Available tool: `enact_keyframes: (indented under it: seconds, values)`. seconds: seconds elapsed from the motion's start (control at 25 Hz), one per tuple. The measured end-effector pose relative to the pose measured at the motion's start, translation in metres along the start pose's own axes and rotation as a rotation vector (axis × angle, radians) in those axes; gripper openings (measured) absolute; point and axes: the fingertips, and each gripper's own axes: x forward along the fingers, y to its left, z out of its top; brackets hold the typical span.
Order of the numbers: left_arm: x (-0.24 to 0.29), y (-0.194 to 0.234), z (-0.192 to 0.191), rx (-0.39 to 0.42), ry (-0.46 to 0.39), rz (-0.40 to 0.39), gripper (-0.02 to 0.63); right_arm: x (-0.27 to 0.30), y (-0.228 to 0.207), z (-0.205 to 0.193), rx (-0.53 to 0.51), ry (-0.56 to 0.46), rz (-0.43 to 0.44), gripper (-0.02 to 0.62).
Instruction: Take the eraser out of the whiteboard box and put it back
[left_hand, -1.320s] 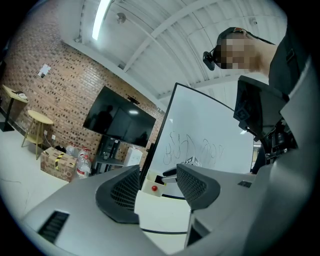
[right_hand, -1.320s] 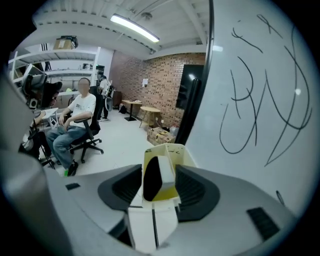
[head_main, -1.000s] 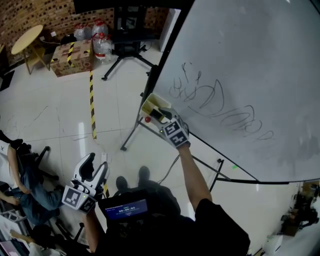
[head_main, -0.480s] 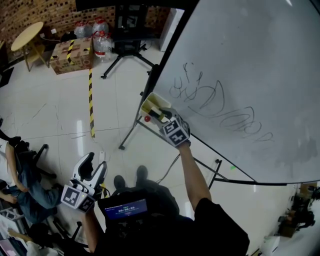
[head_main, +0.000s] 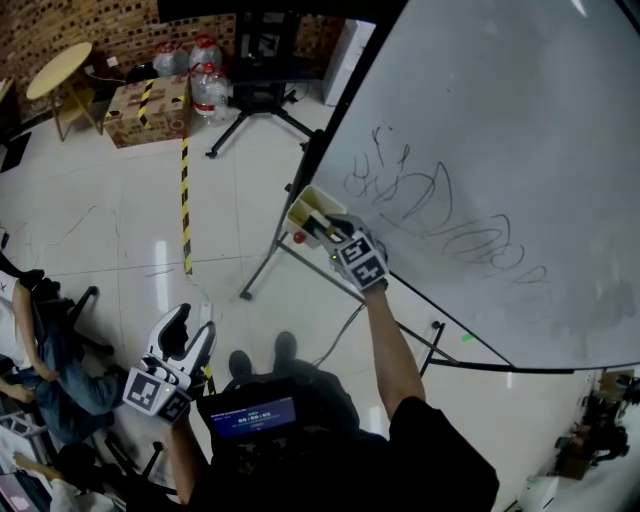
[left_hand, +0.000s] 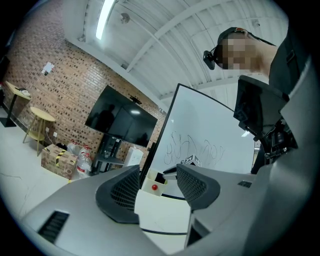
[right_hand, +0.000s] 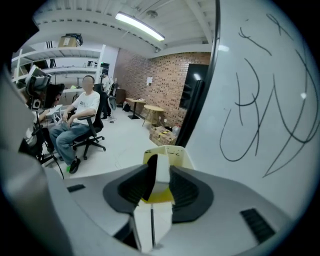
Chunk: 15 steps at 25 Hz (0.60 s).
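The head view looks steeply down from above onto the floor (head_main: 120, 250) and the slanting whiteboard (head_main: 500, 130), well apart from both. The left gripper view sits low and well back, facing level across the room at that board. The right gripper view is close against the board, tilted down onto the box (right_hand: 167, 151) at its edge. All three share the board, the box and the brick wall (left_hand: 55, 95).

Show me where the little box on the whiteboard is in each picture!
Head view: the whiteboard box sits just above centre.
Left gripper view: small and far off, lower middle, seen through the gap between the open jaws.
Right gripper view: centre, just beyond the closing jaws, which have the eraser between them.
Shared landmark: the scribbled whiteboard, right of the box in all three.
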Motion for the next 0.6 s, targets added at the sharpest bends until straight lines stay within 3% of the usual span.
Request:
enact_keyframes:
  seconds: [0.32, 0.6]
  values:
    - [-0.002, -0.007, -0.003, -0.012, 0.017, -0.059, 0.234, -0.047, -0.014, 0.024, 0.096, -0.132, -0.077, 0.147]
    - [-0.007, -0.012, 0.003, -0.01, 0.011, -0.112, 0.234, -0.107, -0.01, 0.058, 0.105, -0.226, -0.154, 0.146]
